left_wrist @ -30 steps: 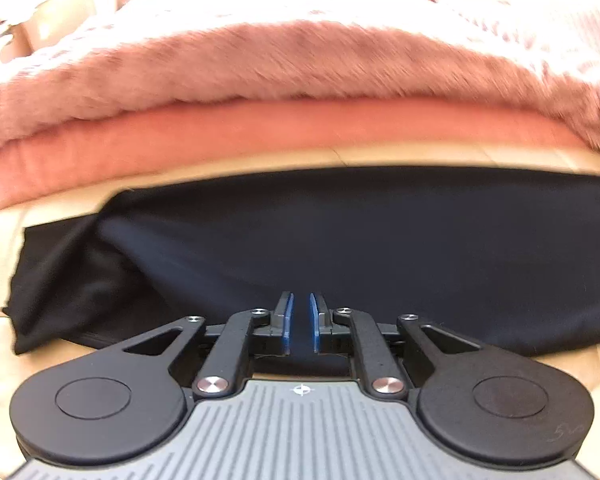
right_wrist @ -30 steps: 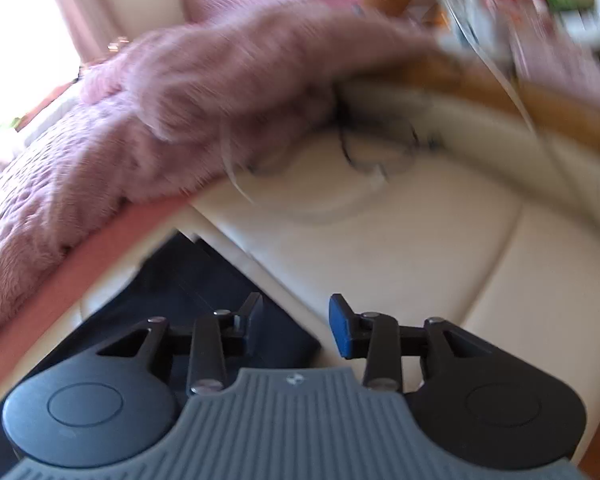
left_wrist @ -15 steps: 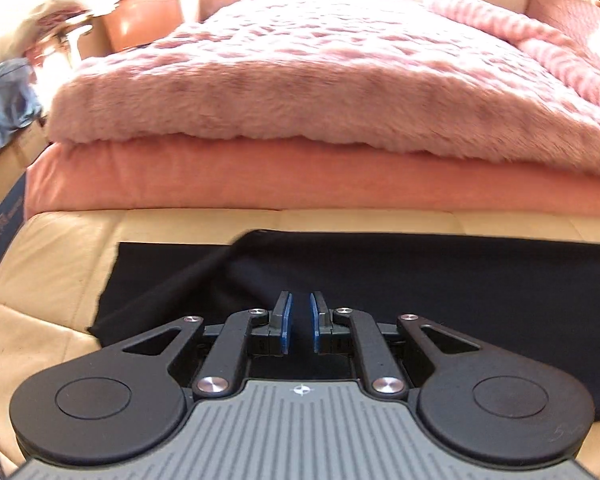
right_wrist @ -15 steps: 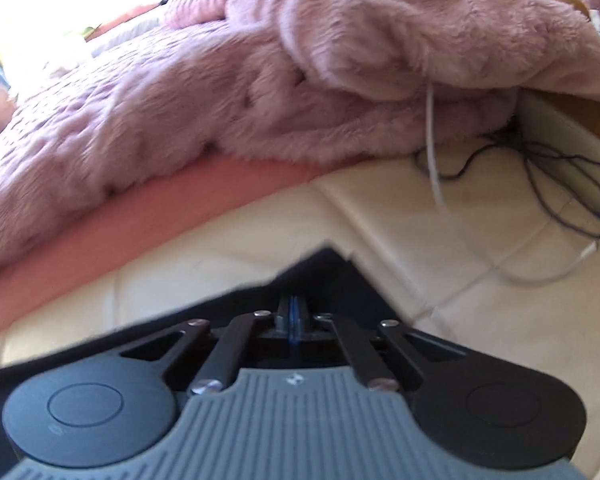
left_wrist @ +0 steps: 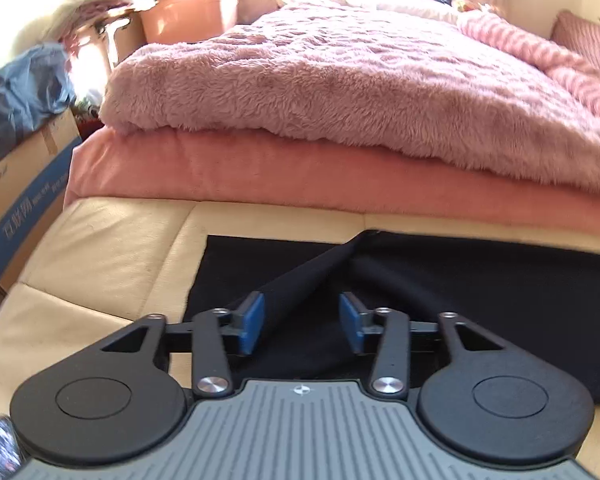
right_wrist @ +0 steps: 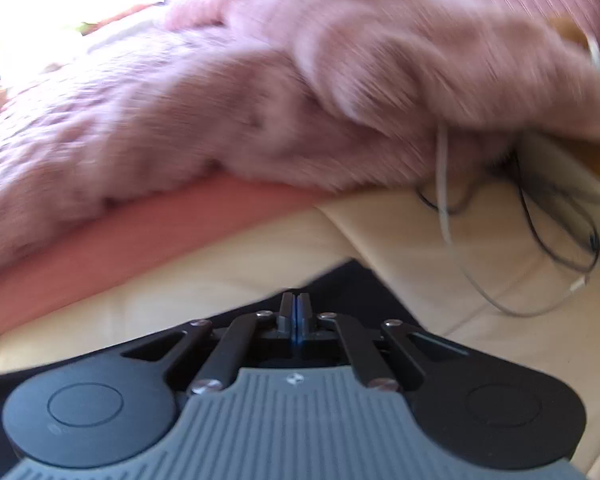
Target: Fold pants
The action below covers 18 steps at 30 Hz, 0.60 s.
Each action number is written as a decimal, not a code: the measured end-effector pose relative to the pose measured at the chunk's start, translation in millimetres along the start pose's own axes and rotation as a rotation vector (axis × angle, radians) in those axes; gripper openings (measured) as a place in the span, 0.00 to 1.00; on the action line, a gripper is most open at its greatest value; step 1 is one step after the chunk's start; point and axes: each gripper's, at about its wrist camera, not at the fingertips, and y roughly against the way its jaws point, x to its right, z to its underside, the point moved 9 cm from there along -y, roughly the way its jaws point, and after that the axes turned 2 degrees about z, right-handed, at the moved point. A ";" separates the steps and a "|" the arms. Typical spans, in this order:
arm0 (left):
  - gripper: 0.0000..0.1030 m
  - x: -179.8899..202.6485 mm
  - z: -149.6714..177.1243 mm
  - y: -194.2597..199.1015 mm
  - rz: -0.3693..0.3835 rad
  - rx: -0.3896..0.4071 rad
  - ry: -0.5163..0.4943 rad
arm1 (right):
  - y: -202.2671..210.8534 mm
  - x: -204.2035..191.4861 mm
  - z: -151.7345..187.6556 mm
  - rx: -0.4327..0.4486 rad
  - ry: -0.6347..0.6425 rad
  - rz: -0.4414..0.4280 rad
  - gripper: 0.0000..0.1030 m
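The left gripper [left_wrist: 301, 322] is opening, its blue pads apart over a raised ridge of the black pants [left_wrist: 479, 292], smooth knit lying flat on the cream cushion [left_wrist: 112, 248]. The right gripper [right_wrist: 294, 314] is clenched on the pants' pointed corner [right_wrist: 355, 280]. Beyond lies a shaggy pink blanket [left_wrist: 339, 92].

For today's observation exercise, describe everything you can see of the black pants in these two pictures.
The black pants are soft, matte, plain dark fabric, lying mostly flat on the cream cushion in front of the pink bedding. One fold ridge runs diagonally up from the left gripper, whose jaws are opening around the fabric. The right gripper is shut over a pointed corner; whether it pinches cloth is unclear.
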 end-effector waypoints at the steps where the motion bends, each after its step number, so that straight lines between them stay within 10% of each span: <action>1: 0.57 -3.2 4.1 -2.1 -0.008 -0.017 -0.025 | 9.2 -9.8 3.4 0.009 0.019 -0.011 0.00; 13: 0.56 -66.2 42.4 -27.0 -0.021 -0.017 0.357 | 60.0 -94.2 92.1 -0.036 -0.010 -0.130 0.01; 14: 0.52 -64.6 42.1 -30.4 -0.014 -0.027 0.364 | 58.8 -98.5 97.6 -0.043 0.000 -0.125 0.01; 16: 0.11 -59.7 41.7 -35.4 0.010 -0.053 0.367 | 56.3 -101.5 107.3 -0.060 -0.008 -0.120 0.01; 18: 0.04 -60.1 40.6 -29.3 0.001 -0.030 0.370 | 59.3 -102.9 110.8 -0.045 -0.001 -0.101 0.01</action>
